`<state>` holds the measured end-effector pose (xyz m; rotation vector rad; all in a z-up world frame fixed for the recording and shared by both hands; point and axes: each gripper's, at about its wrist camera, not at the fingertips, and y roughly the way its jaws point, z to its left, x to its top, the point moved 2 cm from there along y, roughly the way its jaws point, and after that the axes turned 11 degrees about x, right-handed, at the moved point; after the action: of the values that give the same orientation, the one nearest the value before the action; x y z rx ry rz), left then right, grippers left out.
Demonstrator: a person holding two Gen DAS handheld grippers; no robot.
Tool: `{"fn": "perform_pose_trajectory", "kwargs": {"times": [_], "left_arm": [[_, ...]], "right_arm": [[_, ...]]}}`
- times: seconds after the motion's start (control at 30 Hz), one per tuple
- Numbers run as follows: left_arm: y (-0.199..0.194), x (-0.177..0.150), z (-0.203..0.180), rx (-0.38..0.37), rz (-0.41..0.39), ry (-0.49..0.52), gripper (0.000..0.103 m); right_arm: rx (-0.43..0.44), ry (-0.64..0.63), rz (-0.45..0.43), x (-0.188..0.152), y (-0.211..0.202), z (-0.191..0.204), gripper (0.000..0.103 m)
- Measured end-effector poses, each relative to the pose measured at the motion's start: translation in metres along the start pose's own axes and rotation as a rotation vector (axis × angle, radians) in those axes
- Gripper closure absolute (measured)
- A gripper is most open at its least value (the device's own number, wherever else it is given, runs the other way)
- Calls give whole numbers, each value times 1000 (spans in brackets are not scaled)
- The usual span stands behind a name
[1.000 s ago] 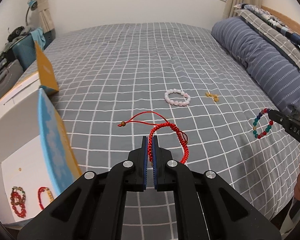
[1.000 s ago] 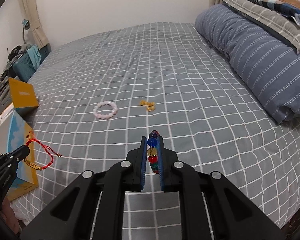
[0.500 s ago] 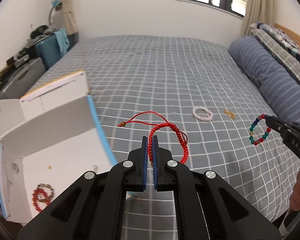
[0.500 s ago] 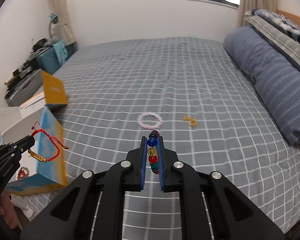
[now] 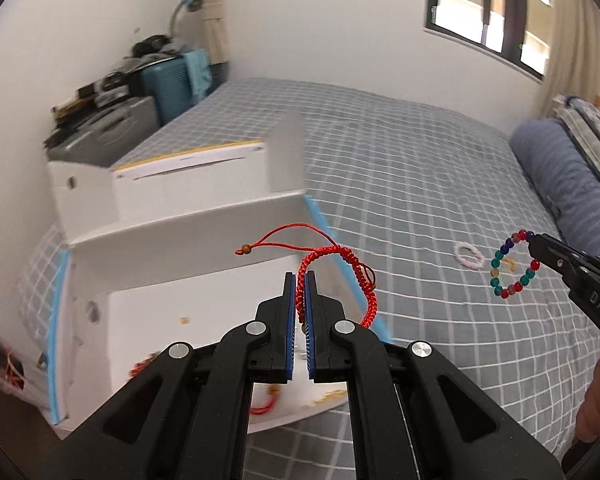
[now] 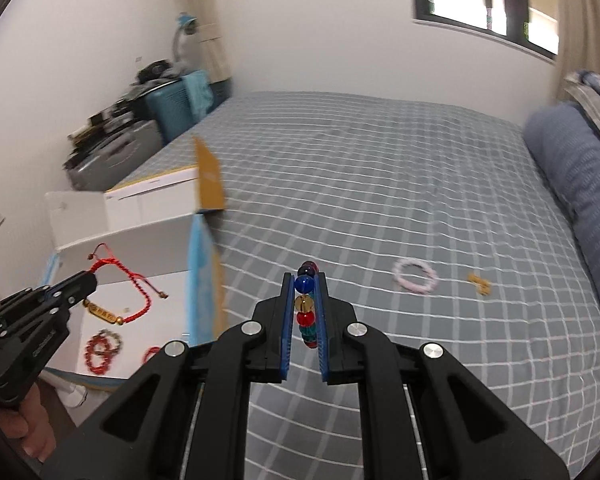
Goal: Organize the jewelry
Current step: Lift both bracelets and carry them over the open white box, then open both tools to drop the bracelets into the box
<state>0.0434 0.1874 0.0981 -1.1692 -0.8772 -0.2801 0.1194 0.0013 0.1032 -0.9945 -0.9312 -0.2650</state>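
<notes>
Grey checked bed (image 6: pixel 380 184) is carrying an open white box (image 6: pixel 148 240) holding red bead bracelets (image 6: pixel 102 346). Left gripper (image 5: pixel 300 292) fingers are clamping a red braided cord bracelet (image 5: pixel 340 268) above the box. Right gripper (image 6: pixel 305 300) fingers are clamping a multicoloured bead bracelet (image 6: pixel 305 304); a pink bracelet (image 6: pixel 416 280) is lying on the bed.

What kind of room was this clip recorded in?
Most likely a bedroom at home. A bed with a grey checked cover fills the view, a rolled blue striped duvet lies at its head, and suitcases with clutter stand against the wall under a desk lamp.
</notes>
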Motion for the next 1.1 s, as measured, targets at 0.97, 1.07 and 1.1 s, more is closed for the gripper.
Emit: {"fn": "perform_pose_trajectory", "kwargs": {"times": [0.97, 1.07, 1.1], "left_arm": [[66, -67, 147, 157, 203, -194, 99], [78, -74, 149, 157, 231, -198, 99], [82, -76, 150, 159, 240, -200, 99]], "right_arm": [[164, -185, 246, -44, 131, 170, 94], [149, -178, 272, -51, 143, 167, 94], [146, -175, 280, -53, 146, 166, 94]]}}
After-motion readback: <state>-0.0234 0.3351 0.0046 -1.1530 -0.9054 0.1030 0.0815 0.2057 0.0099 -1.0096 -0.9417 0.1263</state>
